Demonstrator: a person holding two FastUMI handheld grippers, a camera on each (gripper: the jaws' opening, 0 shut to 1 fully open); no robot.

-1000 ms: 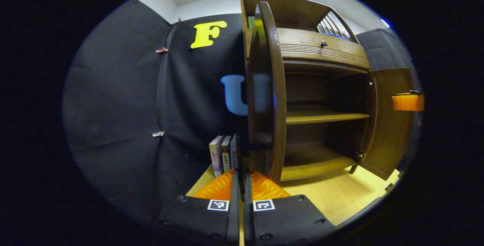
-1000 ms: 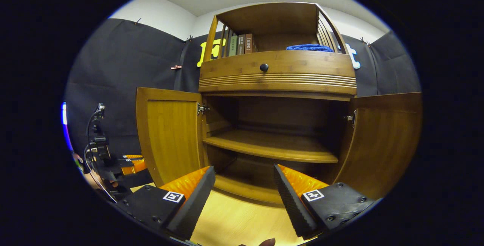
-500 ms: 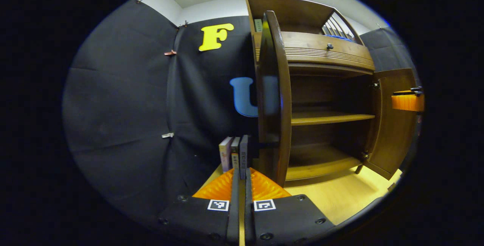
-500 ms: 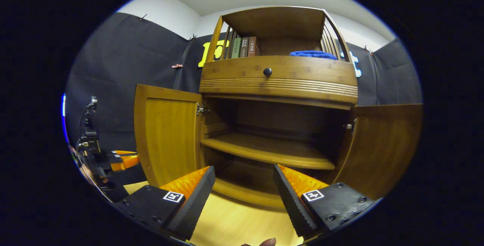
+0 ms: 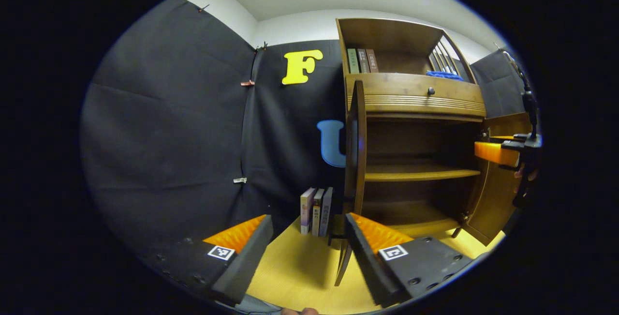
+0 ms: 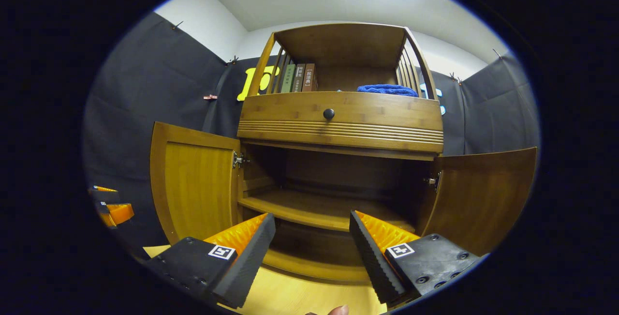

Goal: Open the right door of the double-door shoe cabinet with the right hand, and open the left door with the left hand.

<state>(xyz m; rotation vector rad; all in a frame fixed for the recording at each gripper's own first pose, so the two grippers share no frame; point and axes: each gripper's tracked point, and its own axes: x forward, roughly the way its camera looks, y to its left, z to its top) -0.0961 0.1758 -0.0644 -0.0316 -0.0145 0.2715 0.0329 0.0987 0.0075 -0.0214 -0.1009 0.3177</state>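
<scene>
The wooden shoe cabinet [image 6: 338,116] stands with both lower doors swung wide. In the right gripper view the left door [image 6: 193,184] and the right door [image 6: 483,194] flank the bare inner shelf [image 6: 319,208]. My right gripper [image 6: 312,242] is open in front of the shelves, holding nothing. In the left gripper view the left door [image 5: 355,160] shows edge-on, just beyond my open left gripper [image 5: 307,237], which touches nothing. The right door [image 5: 498,194] sits at the far right, with the right gripper [image 5: 493,153] in front of it. The left gripper [image 6: 113,211] appears at the far left.
Three books [image 5: 316,211] stand on the pale wooden floor [image 5: 300,271] left of the cabinet. Above the knobbed drawer [image 6: 329,113], the top shelf holds books [image 6: 297,78] and a blue cloth [image 6: 387,89]. Black cloth walls [image 5: 169,136] close in behind and beside.
My left gripper has opened and drawn back from the left door's edge, so the door looks smaller. The right gripper has backed off slightly and stayed open.
</scene>
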